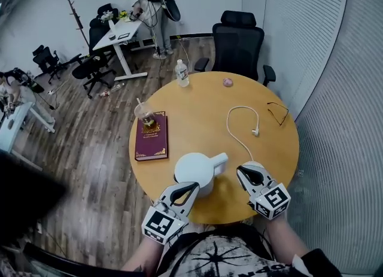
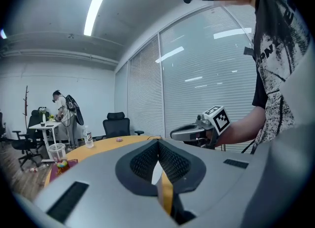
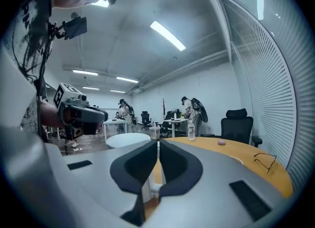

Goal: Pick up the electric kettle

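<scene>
An office room with a wooden floor was seen, with a round wooden table point(image 1: 197, 99) in the middle and a black office chair point(image 1: 237, 45) at its far edge. The electric kettle point(image 1: 194, 171), white and upright, was set close to the table's near edge, with a white part jutting out toward the right edge. A maroon book point(image 1: 151, 136) was laid by the left edge with a cup point(image 1: 144, 112) at its far end, a water bottle point(image 1: 182, 73) was stood near the far edge, and a white cable point(image 1: 239, 127) and glasses point(image 1: 278, 113) were spread toward the right edge.

Both forearms were brought in from the near edge, one on each side of the kettle, and both tools were held roughly level and angled inward. The left gripper point(image 1: 192, 186) was held at the kettle's near left side, its tip overlapping the kettle's rim in the head view; whether contact was made could not be told. Its jaws were pressed together with nothing between them. The right gripper point(image 1: 242, 170) was held just beside the jutting part, apart from it, with its jaws likewise clenched on nothing.
</scene>
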Demonstrator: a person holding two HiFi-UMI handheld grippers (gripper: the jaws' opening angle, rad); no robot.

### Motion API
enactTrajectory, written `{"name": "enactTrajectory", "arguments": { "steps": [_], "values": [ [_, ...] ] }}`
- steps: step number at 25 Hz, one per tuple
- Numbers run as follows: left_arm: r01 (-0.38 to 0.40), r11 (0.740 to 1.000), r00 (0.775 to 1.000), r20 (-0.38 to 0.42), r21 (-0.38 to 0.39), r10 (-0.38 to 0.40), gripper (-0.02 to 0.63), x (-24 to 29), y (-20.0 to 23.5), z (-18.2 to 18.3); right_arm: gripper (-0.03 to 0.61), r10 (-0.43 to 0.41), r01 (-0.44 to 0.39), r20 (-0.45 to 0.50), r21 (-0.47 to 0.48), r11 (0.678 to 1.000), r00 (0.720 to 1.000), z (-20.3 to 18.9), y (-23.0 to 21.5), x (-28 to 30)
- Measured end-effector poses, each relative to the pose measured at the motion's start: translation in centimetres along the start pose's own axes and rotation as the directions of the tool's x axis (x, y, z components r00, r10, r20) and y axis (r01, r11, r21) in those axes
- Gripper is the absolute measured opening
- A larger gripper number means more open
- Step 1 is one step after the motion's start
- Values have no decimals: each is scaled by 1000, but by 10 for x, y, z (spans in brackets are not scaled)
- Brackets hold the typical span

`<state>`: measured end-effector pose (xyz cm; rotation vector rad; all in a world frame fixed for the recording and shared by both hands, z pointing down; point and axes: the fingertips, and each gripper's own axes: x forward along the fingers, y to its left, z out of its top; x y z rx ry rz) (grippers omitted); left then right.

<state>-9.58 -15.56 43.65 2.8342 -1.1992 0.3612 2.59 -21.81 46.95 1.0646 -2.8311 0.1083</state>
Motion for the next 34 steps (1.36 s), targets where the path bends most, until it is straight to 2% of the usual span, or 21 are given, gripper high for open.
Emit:
{"name": "enactTrajectory", "arguments": {
  "steps": [9, 13, 17, 34],
  "values": [
    [41, 999, 999, 3, -7, -41, 2, -2, -4, -8, 21, 23, -23, 2, -67, 998, 1000, 10, 28, -9],
    [49, 998, 999, 11, -36, -49, 2, 1, -2, -12, 20, 16, -16, -8, -71, 997, 1000, 6, 30, -11],
    [63, 998, 998, 16, -4, -63, 2, 3, 0, -10, 20, 7, -8, -9, -73, 997, 1000, 6, 31, -13],
    [79, 997, 997, 13, -7, -79, 2, 1, 1, -10, 20, 12, -12, -6, -81, 997, 1000, 15, 39, -14]
  ]
}}
